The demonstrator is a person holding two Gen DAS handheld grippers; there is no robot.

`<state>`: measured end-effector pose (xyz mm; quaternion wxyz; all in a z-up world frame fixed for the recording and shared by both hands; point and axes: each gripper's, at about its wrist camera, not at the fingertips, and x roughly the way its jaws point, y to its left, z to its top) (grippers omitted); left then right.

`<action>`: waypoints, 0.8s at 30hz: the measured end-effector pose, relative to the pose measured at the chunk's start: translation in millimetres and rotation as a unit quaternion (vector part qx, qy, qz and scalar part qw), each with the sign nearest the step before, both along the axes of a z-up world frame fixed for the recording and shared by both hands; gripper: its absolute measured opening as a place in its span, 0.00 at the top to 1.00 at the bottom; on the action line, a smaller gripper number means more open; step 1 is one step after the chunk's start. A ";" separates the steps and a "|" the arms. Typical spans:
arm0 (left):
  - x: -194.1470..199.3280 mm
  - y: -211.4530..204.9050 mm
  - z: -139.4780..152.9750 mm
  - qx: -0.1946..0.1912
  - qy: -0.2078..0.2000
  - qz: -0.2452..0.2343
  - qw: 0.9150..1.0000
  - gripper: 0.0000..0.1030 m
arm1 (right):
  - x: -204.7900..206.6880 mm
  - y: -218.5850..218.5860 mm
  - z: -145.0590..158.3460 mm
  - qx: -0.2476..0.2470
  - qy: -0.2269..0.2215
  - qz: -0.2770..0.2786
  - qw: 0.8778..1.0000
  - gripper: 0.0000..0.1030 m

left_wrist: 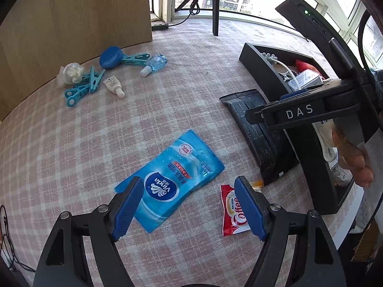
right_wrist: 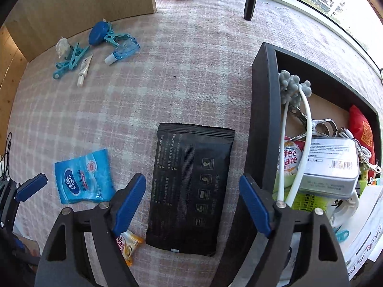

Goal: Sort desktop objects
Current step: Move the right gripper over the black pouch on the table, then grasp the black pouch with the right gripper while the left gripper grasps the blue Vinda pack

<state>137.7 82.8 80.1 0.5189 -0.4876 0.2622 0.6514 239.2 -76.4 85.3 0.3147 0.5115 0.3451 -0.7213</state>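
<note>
My left gripper hangs open over the checked cloth. A blue Vinda tissue packet lies under its left finger and a red-and-white coffee sachet under its right finger; neither is gripped. My right gripper is open too, with nothing between its pads. It hovers above a flat black packet that lies against the left wall of a black tray. The tray holds a silver tin, a grey knobbly piece with a white cable, a red pouch and metal clips.
At the far left lie blue clothes pegs, a blue round case, a small clear bottle, a white tube and a crumpled tissue. A cardboard box stands behind them. A black tripod leg rests near the window.
</note>
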 end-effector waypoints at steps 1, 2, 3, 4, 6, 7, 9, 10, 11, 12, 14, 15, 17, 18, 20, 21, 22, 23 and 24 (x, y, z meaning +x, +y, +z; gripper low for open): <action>-0.9 -0.5 -0.8 -0.001 -0.002 0.002 1.000 0.26 | 0.3 -2.5 -2.5 0.005 0.000 -0.002 1.000 0.23; -1.8 -0.8 -1.5 -0.001 -0.004 0.004 1.000 0.26 | -0.5 -4.5 -6.9 0.011 -0.008 -0.005 1.000 0.23; -2.2 -1.1 -1.9 -0.001 -0.005 0.005 1.000 0.26 | -3.1 -5.7 -13.7 0.018 -0.023 -0.012 1.000 0.23; -2.2 -1.5 -2.0 -0.001 -0.004 0.005 1.000 0.26 | -5.7 -6.2 -20.9 0.027 -0.034 -0.020 0.999 0.22; -2.4 -2.6 -1.6 0.000 -0.004 0.006 1.000 0.26 | -1.3 -9.7 -27.1 0.038 -0.028 -0.015 0.999 0.21; -2.9 -3.0 -1.4 0.001 -0.005 0.008 1.000 0.26 | 1.9 -10.8 -30.4 0.045 -0.027 -0.015 0.999 0.21; -4.7 -3.9 -1.7 0.001 -0.006 0.011 1.000 0.26 | 9.9 -11.3 -35.5 0.053 -0.021 -0.010 0.998 0.20; -5.6 -4.4 -2.2 0.002 -0.008 0.013 1.000 0.26 | 12.7 -10.1 -35.8 0.050 -0.020 -0.011 0.998 0.19; -6.9 -4.8 -3.1 0.002 -0.010 0.015 1.000 0.26 | 13.7 -8.8 -35.6 0.048 -0.020 -0.013 0.999 0.19; -8.1 -4.9 -4.5 0.001 -0.013 0.017 1.000 0.26 | 13.9 -7.6 -35.2 0.046 -0.021 -0.014 0.999 0.19; -9.0 -3.5 -8.5 -0.003 -0.015 0.017 1.000 0.26 | 14.0 -4.6 -33.8 0.041 -0.021 -0.015 0.999 0.20; -8.4 -2.0 -10.8 -0.007 -0.015 0.013 1.000 0.26 | 14.6 -3.2 -33.3 0.041 -0.020 -0.014 0.999 0.21; -4.7 2.9 -15.1 -0.012 -0.008 -0.006 1.000 0.25 | 16.0 -1.0 -32.9 0.042 -0.018 -0.015 0.999 0.22; -1.7 6.8 -17.7 -0.017 0.000 -0.022 1.000 0.25 | 16.5 -0.1 -32.9 0.042 -0.018 -0.016 0.999 0.22; 3.9 15.7 -23.8 -0.035 0.026 -0.055 0.998 0.25 | 16.7 1.6 -32.2 0.042 -0.021 -0.021 0.999 0.22; 5.9 20.0 -26.7 -0.044 0.040 -0.069 0.996 0.25 | 16.4 2.3 -31.7 0.042 -0.022 -0.024 0.999 0.22; 7.2 24.0 -29.1 -0.051 0.050 -0.083 0.994 0.25 | 16.0 3.1 -31.1 0.041 -0.024 -0.028 0.998 0.22; 7.8 27.8 -31.5 -0.058 0.056 -0.096 0.992 0.25 | 15.7 3.9 -30.6 0.040 -0.026 -0.030 0.998 0.22; 8.3 31.6 -34.1 -0.065 0.060 -0.109 0.990 0.24 | 15.4 4.6 -30.1 0.039 -0.028 -0.032 0.998 0.22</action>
